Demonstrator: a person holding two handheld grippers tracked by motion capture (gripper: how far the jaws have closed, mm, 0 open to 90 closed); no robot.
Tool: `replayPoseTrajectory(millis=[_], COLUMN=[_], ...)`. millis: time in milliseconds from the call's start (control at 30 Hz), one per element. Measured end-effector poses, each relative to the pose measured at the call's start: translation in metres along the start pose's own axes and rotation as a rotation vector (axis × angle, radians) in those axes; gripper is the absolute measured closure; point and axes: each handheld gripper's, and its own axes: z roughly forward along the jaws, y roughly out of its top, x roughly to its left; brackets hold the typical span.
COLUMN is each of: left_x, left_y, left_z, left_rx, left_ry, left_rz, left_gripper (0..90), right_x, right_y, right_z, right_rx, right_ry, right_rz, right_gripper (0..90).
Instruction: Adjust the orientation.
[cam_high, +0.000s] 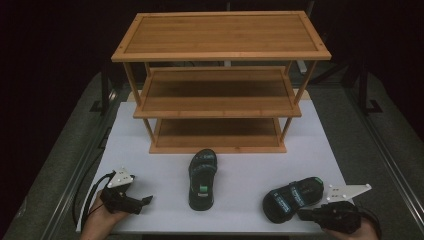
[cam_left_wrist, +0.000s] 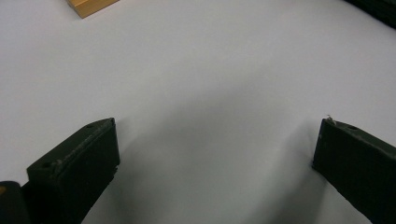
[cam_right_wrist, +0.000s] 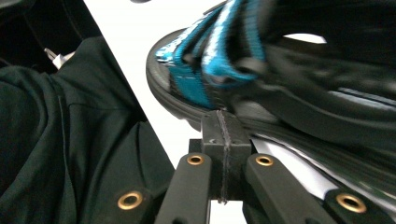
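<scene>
Down at the lower right of the high view, the right gripper (cam_high: 302, 215) sits clenched, jaws pressed flat together, its tip right at the sole edge of the blue-strapped sandal (cam_high: 292, 197); nothing is between them. At lower left, the left gripper (cam_high: 145, 201) rests released, jaws spread wide over bare white tabletop (cam_high: 240, 210). Further up, centre frame, a second sandal (cam_high: 202, 178) lies lengthwise, just in front of the three-tier wooden shoe rack (cam_high: 220, 80) at the top.
</scene>
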Motion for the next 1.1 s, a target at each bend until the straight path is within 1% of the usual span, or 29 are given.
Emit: replayPoseTrajectory(millis=[100, 133, 167, 200, 233, 333, 433, 467, 500, 533, 567, 600, 633, 667, 733, 767, 800, 833, 867, 900, 933, 967, 1067, 1100], left_x=[0.000, 0.000, 0.000, 0.000, 0.000, 0.000, 0.000, 0.000, 0.000, 0.000, 0.000, 0.000, 0.000, 0.000, 0.000, 0.000, 0.000, 0.000, 0.000, 0.000, 0.000, 0.000, 0.000, 0.000], left_y=[0.000, 0.000, 0.000, 0.000, 0.000, 0.000, 0.000, 0.000, 0.000, 0.000, 0.000, 0.000, 0.000, 0.000, 0.000, 0.000, 0.000, 0.000, 0.000, 0.000, 0.000, 0.000, 0.000, 0.000], left_z=[0.000, 0.000, 0.000, 0.000, 0.000, 0.000, 0.000, 0.000, 0.000, 0.000, 0.000, 0.000, 0.000, 0.000, 0.000, 0.000, 0.000, 0.000, 0.000, 0.000, 0.000, 0.000, 0.000, 0.000], left_rx=[0.000, 0.000, 0.000, 0.000, 0.000, 0.000, 0.000, 0.000, 0.000, 0.000, 0.000, 0.000, 0.000, 0.000, 0.001, 0.001, 0.001, 0.000, 0.002, 0.001, 0.002, 0.000, 0.000, 0.000], left_ry=[0.000, 0.000, 0.000, 0.000, 0.000, 0.000, 0.000, 0.000, 0.000, 0.000, 0.000, 0.000, 0.000, 0.000, 0.000, 0.000, 0.000, 0.000, 0.000, 0.000, 0.000, 0.000, 0.000, 0.000], left_rz=[0.000, 0.000, 0.000, 0.000, 0.000, 0.000, 0.000, 0.000, 0.000, 0.000, 0.000, 0.000, -0.001, -0.001, -0.002, -0.001, -0.001, -0.002, -0.001, -0.001, -0.002, -0.003, -0.003, -0.002], left_gripper=[0.0, 0.0, 0.0, 0.0, 0.0, 0.0, 0.0, 0.0, 0.0, 0.0, 0.0, 0.0, 0.0, 0.0, 0.0, 0.0, 0.0, 0.0, 0.0, 0.0, 0.0, 0.0, 0.0, 0.0], right_x=[-0.008, -0.008, -0.012, -0.012, -0.016, -0.018, -0.022, -0.024, -0.030, -0.030, -0.032, -0.037, -0.040, -0.045, -0.056, -0.067, -0.067, -0.078, -0.078, -0.082, -0.088, -0.092, -0.099, -0.101], right_y=[-0.006, -0.006, -0.009, -0.009, -0.011, -0.011, -0.011, -0.011, -0.011, -0.011, -0.011, -0.012, -0.011, -0.010, -0.005, 0.000, 0.000, 0.007, 0.007, 0.010, 0.015, 0.018, 0.026, 0.029], right_z=[-0.018, -0.018, -0.026, -0.026, -0.032, -0.033, -0.035, -0.038, -0.046, -0.046, -0.049, -0.054, -0.056, -0.058, -0.057, -0.053, -0.053, -0.046, -0.046, -0.043, -0.036, -0.032, -0.021, -0.016], right_rx=[-0.029, -0.029, -0.050, -0.050, -0.061, -0.067, -0.067, -0.072, -0.089, -0.089, -0.096, -0.106, -0.111, -0.115, -0.117, -0.109, -0.109, -0.103, -0.103, -0.105, -0.105, -0.100, -0.086, -0.077], right_ry=[-0.036, -0.036, -0.054, -0.054, -0.070, -0.077, -0.097, -0.107, -0.127, -0.127, -0.139, -0.158, -0.167, -0.184, -0.197, -0.199, -0.199, -0.201, -0.201, -0.198, -0.193, -0.189, -0.184, -0.175], right_rz=[0.025, 0.025, 0.035, 0.035, 0.048, 0.046, 0.045, 0.049, 0.057, 0.057, 0.059, 0.068, 0.071, 0.073, 0.078, 0.078, 0.078, 0.076, 0.076, 0.078, 0.076, 0.074, 0.068, 0.066], right_gripper=[89.5, 89.5, 89.5, 89.5, 89.5, 89.3, 89.0, 89.0, 89.1, 89.1, 89.2, 89.2, 89.3, 89.3, 89.4, 89.4, 89.4, 89.5, 89.5, 89.5, 89.5, 89.5, 89.5, 89.5])
